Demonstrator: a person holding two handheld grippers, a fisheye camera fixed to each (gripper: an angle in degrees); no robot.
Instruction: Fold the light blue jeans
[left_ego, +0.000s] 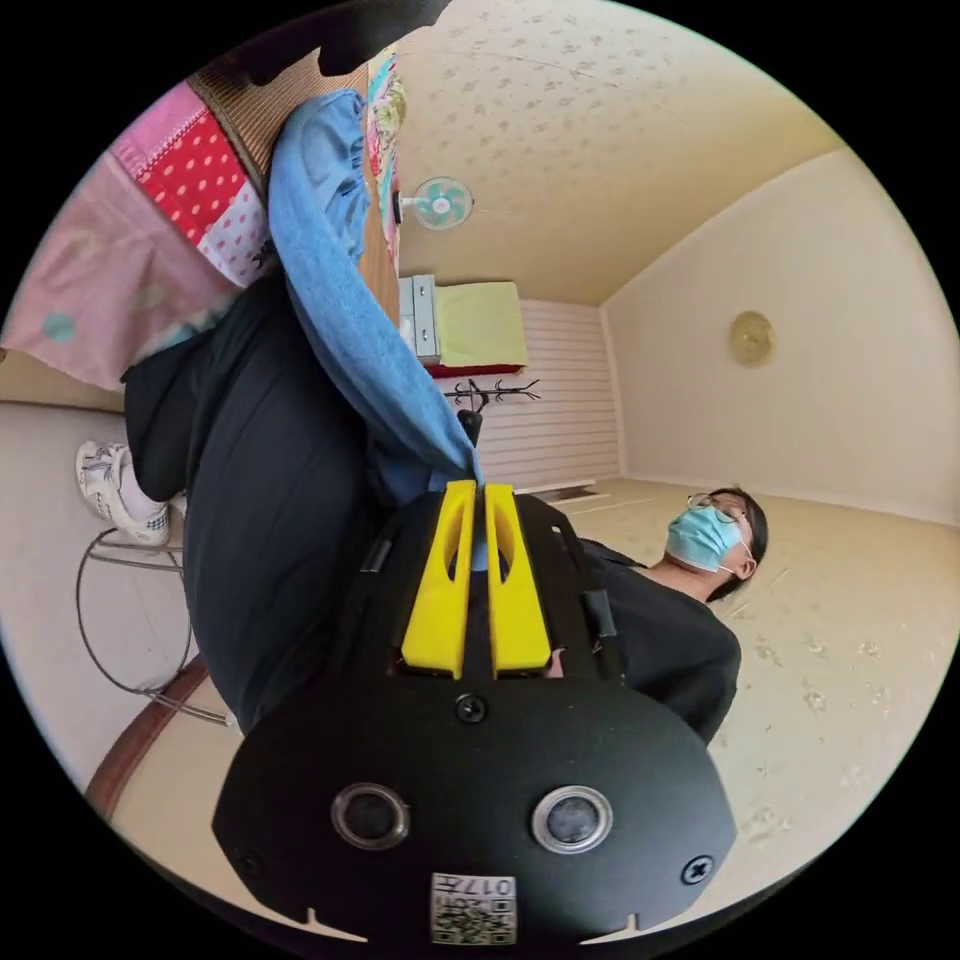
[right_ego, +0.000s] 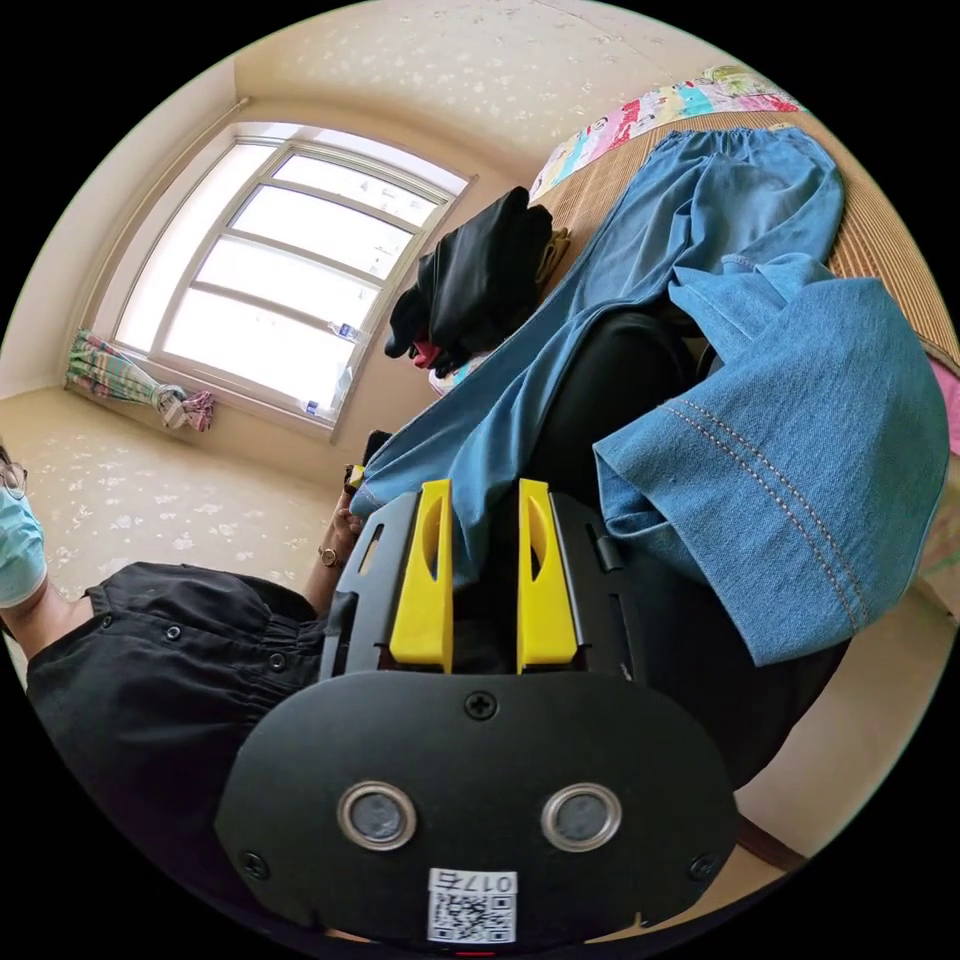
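Yellow jaws of the left gripper (left_ego: 478, 500) pinch a hem of the light blue jeans (right_ego: 640, 300). The right gripper (right_ego: 485, 500) stands partly open, denim between its jaws, grip uncertain. Folding looks barely begun: the legs stretch lengthwise from the grippers up to the waistband on the bed (right_ego: 880, 230).

— How many things are showing?
— One pair of light blue jeans (right_ego: 640, 300), one heap of dark clothes (right_ego: 475, 280), one wall fan (left_ego: 441, 202) and one window (right_ego: 285, 275) are showing.
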